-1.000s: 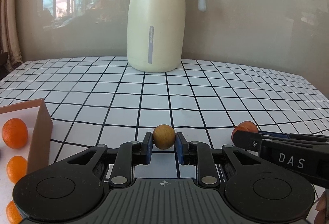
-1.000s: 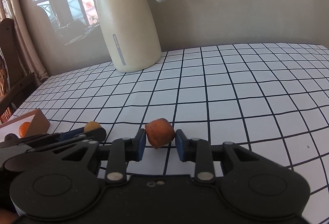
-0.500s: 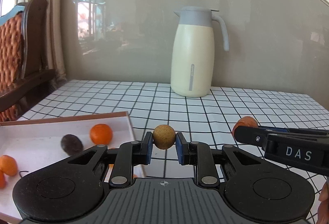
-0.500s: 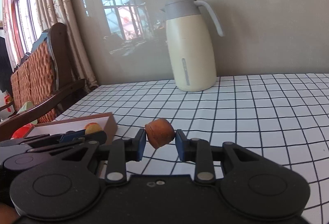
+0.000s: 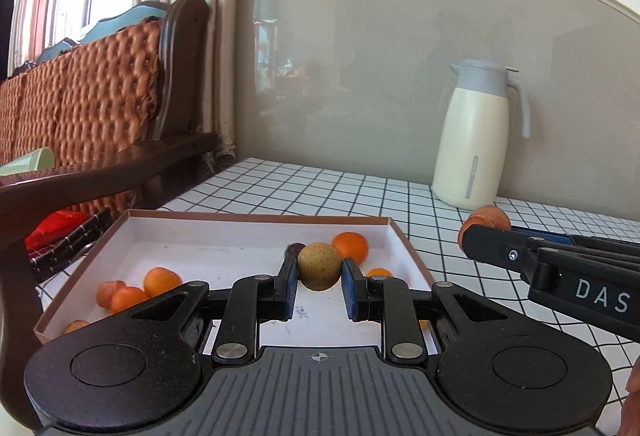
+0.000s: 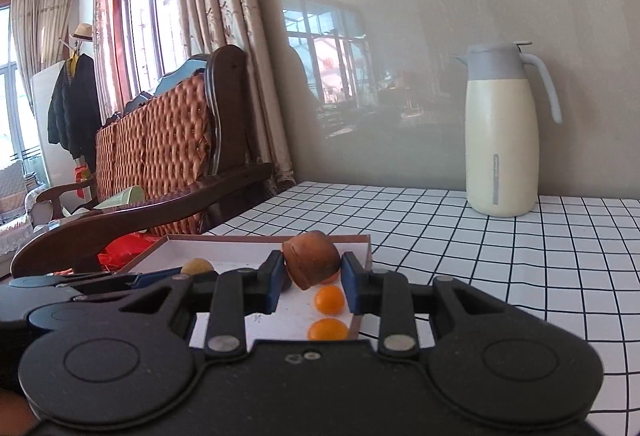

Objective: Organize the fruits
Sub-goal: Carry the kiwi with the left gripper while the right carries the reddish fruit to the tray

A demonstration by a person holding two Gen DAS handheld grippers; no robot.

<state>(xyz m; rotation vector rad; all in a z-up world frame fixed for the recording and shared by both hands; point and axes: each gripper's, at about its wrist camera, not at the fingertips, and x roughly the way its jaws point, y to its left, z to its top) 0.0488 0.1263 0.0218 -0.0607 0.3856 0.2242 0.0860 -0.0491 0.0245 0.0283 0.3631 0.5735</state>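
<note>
Reading "DAS" on right claw (image 5: pixel 486 236) arm | left claw (image 5: pixel 319 276) grips tan round fruit (image 5: pixel 319 265) over box (image 5: pixel 256 219) | right claw pinches brown fruit (image 6: pixel 312 263), box edge | jug (image 5: pixel 476 140) label illegible

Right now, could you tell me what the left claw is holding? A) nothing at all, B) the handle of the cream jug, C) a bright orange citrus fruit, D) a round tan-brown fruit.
D: the left claw is shut on a round tan-brown fruit, held over the open box, while the orange fruits lie loose inside the box.
</note>
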